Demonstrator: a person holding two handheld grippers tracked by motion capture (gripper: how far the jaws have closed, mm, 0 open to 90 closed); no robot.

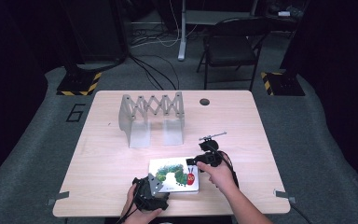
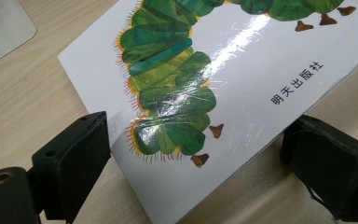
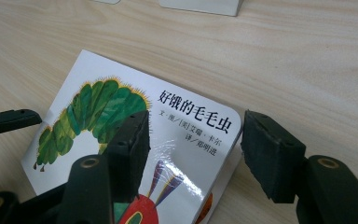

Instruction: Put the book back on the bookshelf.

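Wooden table (image 1: 112, 154) carries one book (image 1: 175, 175) and one rack (image 1: 152, 116); left tongs (image 1: 150, 192) and right tongs (image 1: 200, 161) gape wide.

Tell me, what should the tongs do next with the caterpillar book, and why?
Probably close both tongs. The left tongs straddle a corner of the white caterpillar picture book lying flat on the wooden table; the right tongs stand open across its opposite corner.

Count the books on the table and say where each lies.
1. The caterpillar picture book lies flat near the table's front edge, between the left gripper and the right gripper. Nothing seems hidden.
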